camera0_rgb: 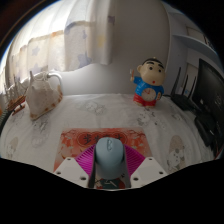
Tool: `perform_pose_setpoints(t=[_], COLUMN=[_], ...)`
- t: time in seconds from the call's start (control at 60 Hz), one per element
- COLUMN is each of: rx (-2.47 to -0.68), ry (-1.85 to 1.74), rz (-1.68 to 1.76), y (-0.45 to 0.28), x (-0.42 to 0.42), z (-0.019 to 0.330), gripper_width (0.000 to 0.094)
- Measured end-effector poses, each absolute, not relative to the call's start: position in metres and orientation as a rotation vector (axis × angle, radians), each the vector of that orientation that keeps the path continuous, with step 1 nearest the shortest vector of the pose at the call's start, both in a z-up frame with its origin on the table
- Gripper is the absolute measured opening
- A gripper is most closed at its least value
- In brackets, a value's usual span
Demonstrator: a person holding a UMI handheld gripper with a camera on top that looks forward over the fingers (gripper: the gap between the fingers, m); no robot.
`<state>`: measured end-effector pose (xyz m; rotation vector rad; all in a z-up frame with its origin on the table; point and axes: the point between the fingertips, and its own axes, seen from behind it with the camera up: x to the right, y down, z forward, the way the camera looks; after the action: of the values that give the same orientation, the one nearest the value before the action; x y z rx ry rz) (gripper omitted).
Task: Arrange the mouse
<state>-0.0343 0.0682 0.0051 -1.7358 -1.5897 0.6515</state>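
A pale blue-grey computer mouse sits between my gripper's two fingers, its scroll wheel pointing away from me. The pink pads press against both of its sides, so the gripper is shut on it. Under and just ahead of the mouse lies an orange-red patterned mat on the table. The rear of the mouse is hidden down between the fingers. I cannot tell whether the mouse rests on the mat or hangs just above it.
A white flower-patterned tablecloth covers the table. A cartoon boy figure in a blue top stands beyond the mat to the right. A white jug-like object stands at the far left. A dark monitor is at the right.
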Motion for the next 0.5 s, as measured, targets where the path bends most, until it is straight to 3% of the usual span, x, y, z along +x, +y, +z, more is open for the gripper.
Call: perform_pose_setpoints(t=[0.133,0.183,0.233,0.5], rx=[-1.805,-1.821,-1.823,-1.915], ry=[-1.648,-1.647,-1.624,-1.65], rz=[0.694,0.678,0.656,0.553], y=[0.064,0.068,0.071,0.027], x=[-0.026,-0.021,-0.016,0.102], z=[-0.013,-0.01,0.001,0.123], gripper_width=[0.0477,0.0618,0.0853,0.0846])
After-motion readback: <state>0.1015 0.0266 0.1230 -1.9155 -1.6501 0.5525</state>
